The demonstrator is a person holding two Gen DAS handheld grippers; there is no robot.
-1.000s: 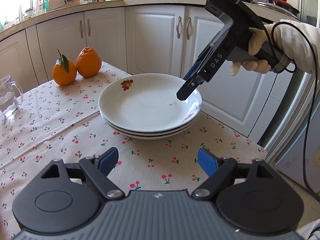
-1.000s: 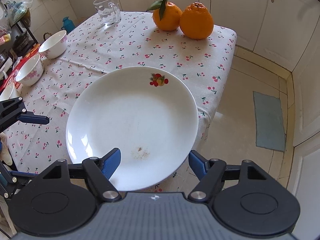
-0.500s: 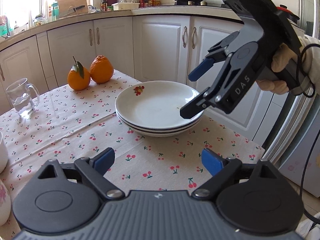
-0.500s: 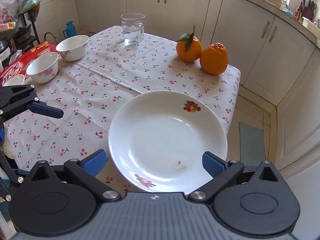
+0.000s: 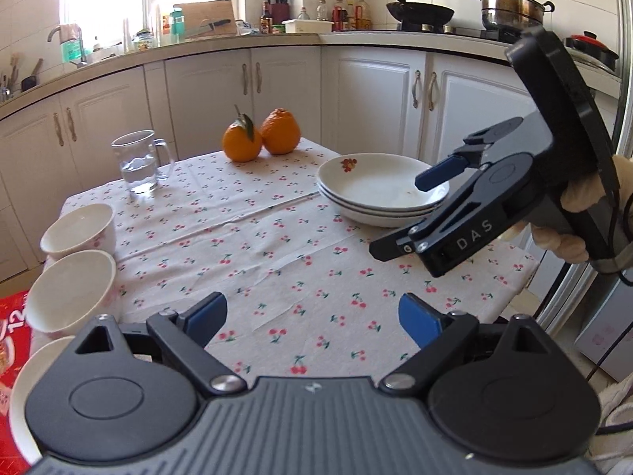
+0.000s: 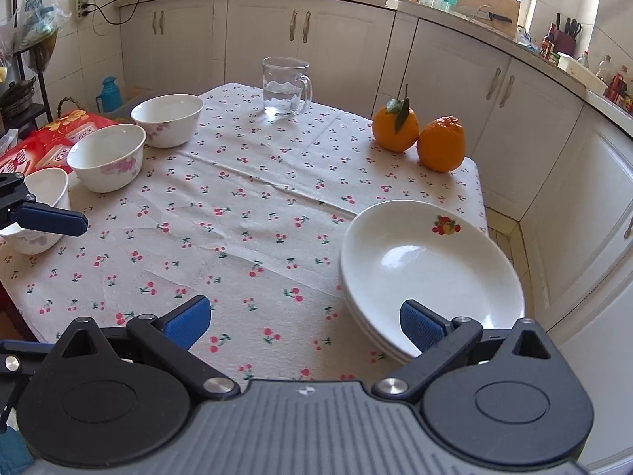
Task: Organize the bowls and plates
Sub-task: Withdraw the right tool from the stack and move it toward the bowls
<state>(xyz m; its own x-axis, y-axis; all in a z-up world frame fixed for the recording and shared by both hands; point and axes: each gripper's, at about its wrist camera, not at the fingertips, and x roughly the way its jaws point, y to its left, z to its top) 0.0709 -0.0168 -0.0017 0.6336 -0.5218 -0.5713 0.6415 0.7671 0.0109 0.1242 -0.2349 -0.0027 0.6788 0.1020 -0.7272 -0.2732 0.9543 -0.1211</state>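
A stack of three white plates (image 5: pixel 379 194) (image 6: pixel 431 269) with a fruit print sits near the table's right edge. Three white bowls with pink flowers stand in a row along the left edge (image 5: pixel 79 229) (image 6: pixel 107 160). My left gripper (image 5: pixel 312 316) is open and empty, above the near part of the table; one of its blue fingers shows in the right wrist view (image 6: pixel 51 219) next to the nearest bowl (image 6: pixel 39 206). My right gripper (image 6: pixel 302 318) (image 5: pixel 407 209) is open and empty, just in front of the plate stack.
A glass mug of water (image 5: pixel 140 162) (image 6: pixel 285 87) and two oranges (image 5: pixel 261 138) (image 6: pixel 419 134) stand at the far side of the cherry-print tablecloth (image 5: pixel 277 261). A red package (image 6: pixel 47 138) lies beyond the bowls. White cabinets surround the table.
Both grippers have drawn back from the plate stack and turned left, so the bowls have come into view. The right gripper has moved off the top plate, still open.
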